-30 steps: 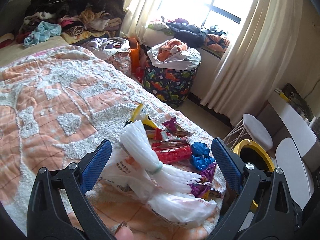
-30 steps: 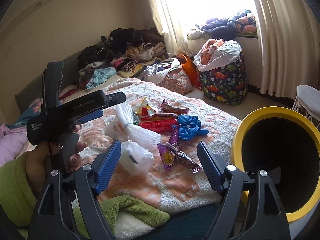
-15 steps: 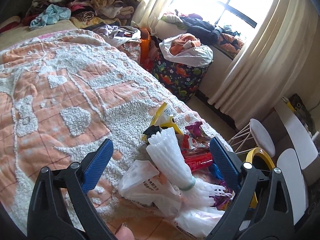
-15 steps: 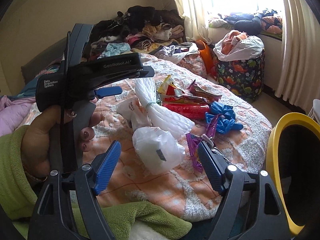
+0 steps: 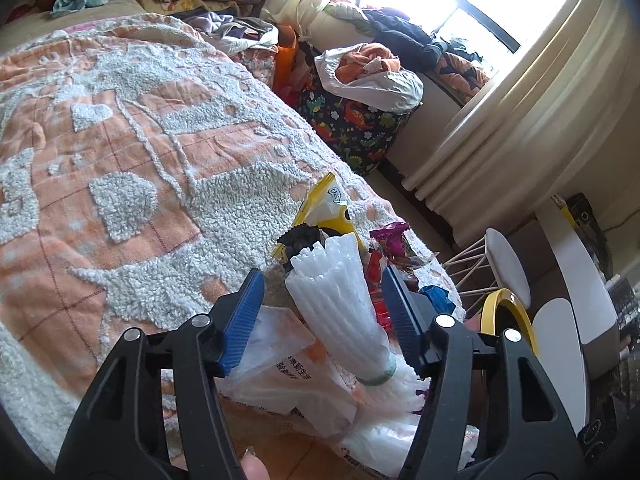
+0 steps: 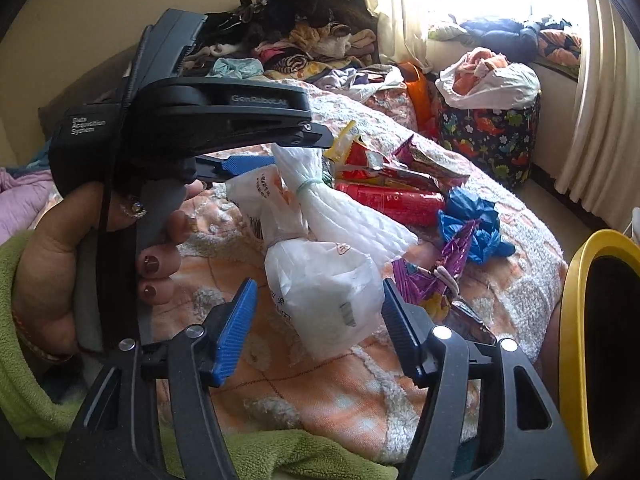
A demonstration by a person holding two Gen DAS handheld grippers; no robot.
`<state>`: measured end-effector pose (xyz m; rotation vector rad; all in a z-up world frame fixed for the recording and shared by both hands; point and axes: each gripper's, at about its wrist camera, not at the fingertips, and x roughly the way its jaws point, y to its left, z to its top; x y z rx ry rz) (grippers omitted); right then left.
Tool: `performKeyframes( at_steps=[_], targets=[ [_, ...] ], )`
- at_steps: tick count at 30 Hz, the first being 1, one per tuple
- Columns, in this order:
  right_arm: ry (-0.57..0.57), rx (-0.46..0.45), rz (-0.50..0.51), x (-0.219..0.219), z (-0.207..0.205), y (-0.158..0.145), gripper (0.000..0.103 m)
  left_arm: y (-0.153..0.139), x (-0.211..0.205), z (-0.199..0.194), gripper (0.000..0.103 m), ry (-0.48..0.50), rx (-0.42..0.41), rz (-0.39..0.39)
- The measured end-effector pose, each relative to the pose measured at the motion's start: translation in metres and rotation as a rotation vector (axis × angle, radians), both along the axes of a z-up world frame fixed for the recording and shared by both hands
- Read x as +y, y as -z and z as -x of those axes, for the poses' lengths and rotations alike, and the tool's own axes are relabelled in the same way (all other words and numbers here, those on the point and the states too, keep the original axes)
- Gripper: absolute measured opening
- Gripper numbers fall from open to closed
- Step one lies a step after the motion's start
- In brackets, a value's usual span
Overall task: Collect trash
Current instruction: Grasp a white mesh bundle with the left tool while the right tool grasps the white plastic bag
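Note:
A pile of trash lies on the bed's near corner: a white foam-net bundle (image 5: 336, 304) tied with a green band, white plastic bags (image 6: 324, 292), a yellow wrapper (image 5: 324, 208), red wrappers (image 6: 388, 196), a blue bag (image 6: 472, 216) and purple wrappers (image 6: 432, 280). My left gripper (image 5: 322, 320) is open, its jaws on either side of the foam bundle, not touching it. It also shows in the right wrist view (image 6: 248, 164). My right gripper (image 6: 316, 328) is open around the nearest white bag.
A yellow-rimmed black bin (image 6: 600, 344) stands by the bed's corner at right. The orange and white blanket (image 5: 132, 184) covers the bed. A dinosaur-print hamper (image 5: 356, 120), piled clothes (image 6: 296, 36), curtains, a white stool (image 5: 508, 268) and a white table (image 5: 576, 280) surround it.
My left gripper has moved forward and narrowed around the foam bundle. My right gripper has moved in over the nearest white bag and has also narrowed.

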<state>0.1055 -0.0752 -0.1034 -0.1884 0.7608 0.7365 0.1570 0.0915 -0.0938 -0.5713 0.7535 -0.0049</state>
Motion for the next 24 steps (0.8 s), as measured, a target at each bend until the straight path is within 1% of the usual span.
performKeyframes(
  at_steps=[2,4,7,12,17,24],
  targets=[
    [0.013,0.013,0.005,0.001,-0.003,0.001,0.057,0.000,-0.001,0.002,0.043,0.004,-0.001,-0.002],
    [0.022,0.021,0.005,0.000,-0.006,0.003,0.054,-0.001,-0.001,0.004,0.032,0.009,-0.006,-0.006],
    [0.026,0.022,-0.002,-0.002,-0.008,0.004,0.048,-0.006,-0.002,0.009,0.023,0.014,-0.018,-0.012],
    [0.018,-0.011,-0.013,-0.005,-0.001,0.002,0.043,-0.020,-0.004,0.017,0.019,0.021,-0.054,-0.010],
    [0.008,-0.045,-0.029,-0.010,0.008,-0.005,0.042,-0.038,-0.006,0.024,0.017,0.028,-0.098,-0.008],
    [0.016,-0.058,-0.062,-0.020,0.018,-0.016,0.042,-0.063,-0.006,0.032,0.016,0.027,-0.164,0.012]
  ],
)
